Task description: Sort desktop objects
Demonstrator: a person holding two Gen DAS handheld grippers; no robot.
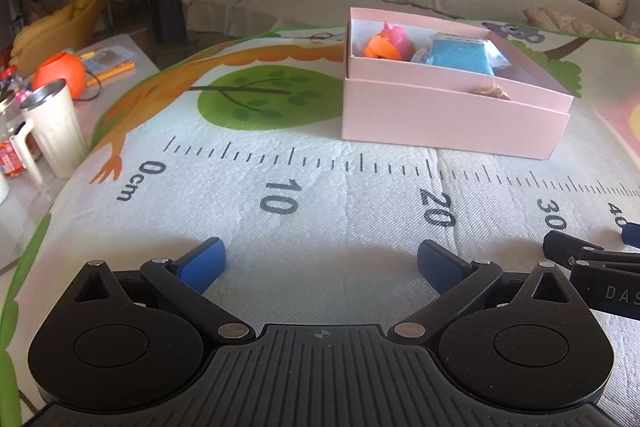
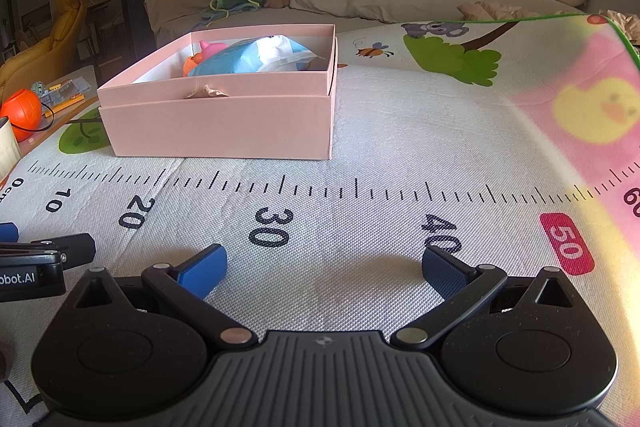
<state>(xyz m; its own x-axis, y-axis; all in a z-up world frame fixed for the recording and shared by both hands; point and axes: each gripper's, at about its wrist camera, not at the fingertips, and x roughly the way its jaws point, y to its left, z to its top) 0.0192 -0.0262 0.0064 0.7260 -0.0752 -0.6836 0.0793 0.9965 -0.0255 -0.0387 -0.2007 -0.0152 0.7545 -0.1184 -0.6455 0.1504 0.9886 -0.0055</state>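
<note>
Two claws spread empty, left claw (image 1: 320,263), right claw (image 2: 323,267), mat (image 2: 360,155) ruler "30", "40"

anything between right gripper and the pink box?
Nothing: only bare mat with ruler print between the right gripper and pink box, per right wrist view.

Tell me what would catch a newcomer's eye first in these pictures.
The pink box stands out on the printed play mat, just beyond its ruler markings, holding a blue packet and an orange-and-pink toy. Nearer the cameras, the left gripper and right gripper sit open and empty.
</note>
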